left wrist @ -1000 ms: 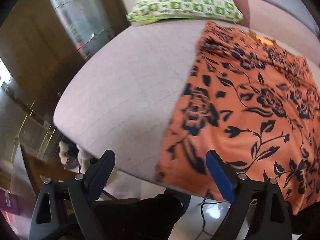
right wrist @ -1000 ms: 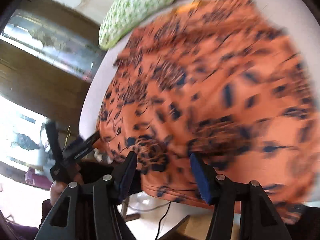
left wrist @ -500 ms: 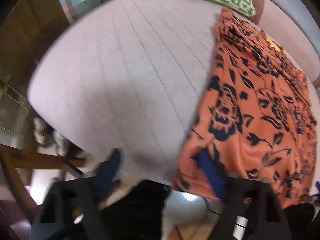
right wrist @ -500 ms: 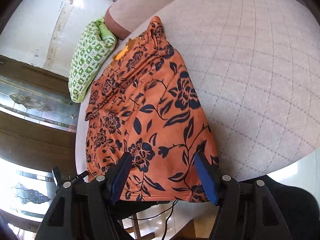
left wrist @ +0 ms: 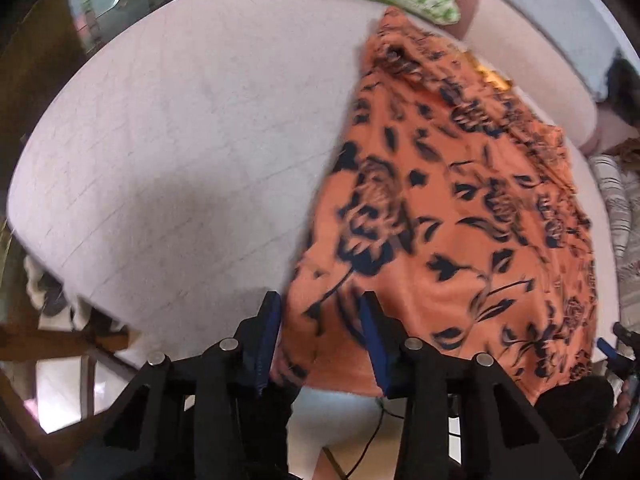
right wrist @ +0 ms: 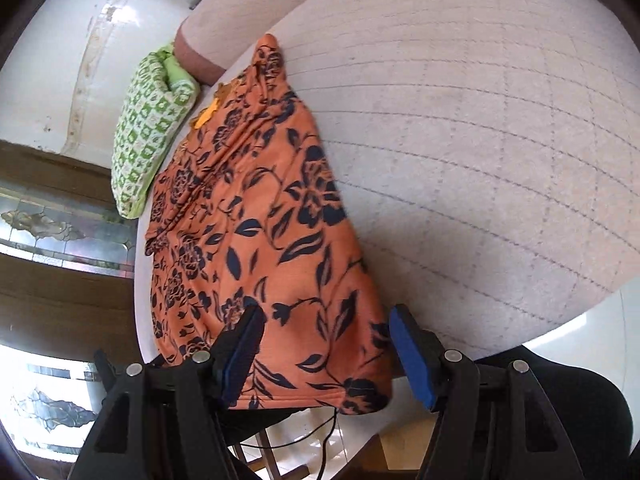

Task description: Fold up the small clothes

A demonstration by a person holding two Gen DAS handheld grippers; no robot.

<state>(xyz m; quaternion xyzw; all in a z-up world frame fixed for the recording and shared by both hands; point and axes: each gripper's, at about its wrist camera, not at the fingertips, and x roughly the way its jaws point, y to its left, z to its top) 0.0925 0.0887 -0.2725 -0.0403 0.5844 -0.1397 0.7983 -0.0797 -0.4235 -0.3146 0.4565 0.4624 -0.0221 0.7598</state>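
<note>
From the left wrist, the orange floral garment lies flat on a pale quilted bed, near hem overhanging the edge; striped cloth shows far right. The left claw is closing, the hem corner between its blue pads. From the right wrist, a green patterned pillow sits beyond; the right claw straddles the other corner, jaws parted.

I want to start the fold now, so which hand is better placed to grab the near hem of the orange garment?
Probably the left. The left gripper is closing with the garment's near left corner between its jaws. The right gripper straddles the other near corner with jaws wide and pads clear of the cloth, so it would likely follow.
</note>
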